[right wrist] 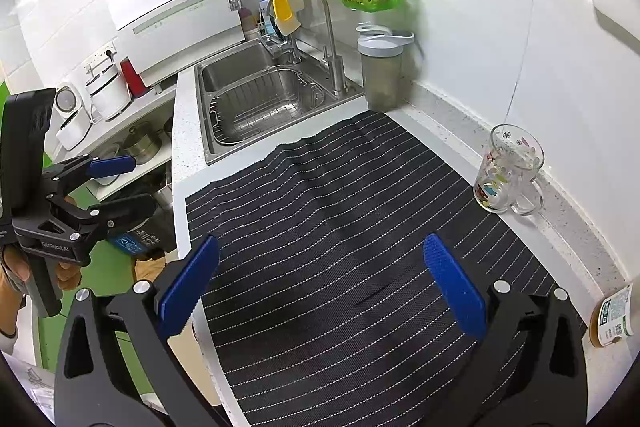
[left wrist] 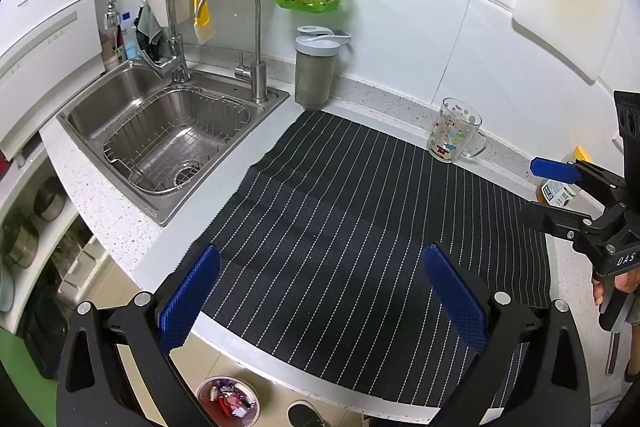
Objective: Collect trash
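Brimming bin (left wrist: 228, 401) of crumpled red-and-white wrappers.

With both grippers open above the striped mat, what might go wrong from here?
1. The glass mug stands at the mat's back edge; a sweeping right gripper might knock it over.
2. The bin sits on the floor below the counter edge, so dropped trash may miss it.

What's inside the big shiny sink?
A wire basket sits inside the sink, and it looks empty. The drain shows through it. Under the basket's rim stays hidden.
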Available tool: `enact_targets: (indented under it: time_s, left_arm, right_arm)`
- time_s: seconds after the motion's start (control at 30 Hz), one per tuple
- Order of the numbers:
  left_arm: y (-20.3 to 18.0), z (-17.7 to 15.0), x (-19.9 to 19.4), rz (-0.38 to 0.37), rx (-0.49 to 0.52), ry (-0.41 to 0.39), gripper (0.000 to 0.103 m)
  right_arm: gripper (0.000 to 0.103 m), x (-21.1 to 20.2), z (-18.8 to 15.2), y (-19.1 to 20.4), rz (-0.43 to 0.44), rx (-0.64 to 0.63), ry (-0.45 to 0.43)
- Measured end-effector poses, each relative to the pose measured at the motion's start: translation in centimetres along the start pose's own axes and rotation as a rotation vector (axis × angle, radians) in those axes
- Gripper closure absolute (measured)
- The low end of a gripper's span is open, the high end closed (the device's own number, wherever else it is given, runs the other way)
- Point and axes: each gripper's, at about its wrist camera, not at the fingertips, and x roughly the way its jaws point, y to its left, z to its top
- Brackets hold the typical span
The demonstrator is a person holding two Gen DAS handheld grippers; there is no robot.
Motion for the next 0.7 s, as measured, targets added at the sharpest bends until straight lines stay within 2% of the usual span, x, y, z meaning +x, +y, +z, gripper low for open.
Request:
enact_targets:
  time_s: [0.7]
  left_arm:
    - [0.0,-0.2,0.03,-0.006,-0.002,0.004,0.006]
  right_arm:
    - [0.003,0.11,-0.42,-0.09,0.003,0.004,0.003]
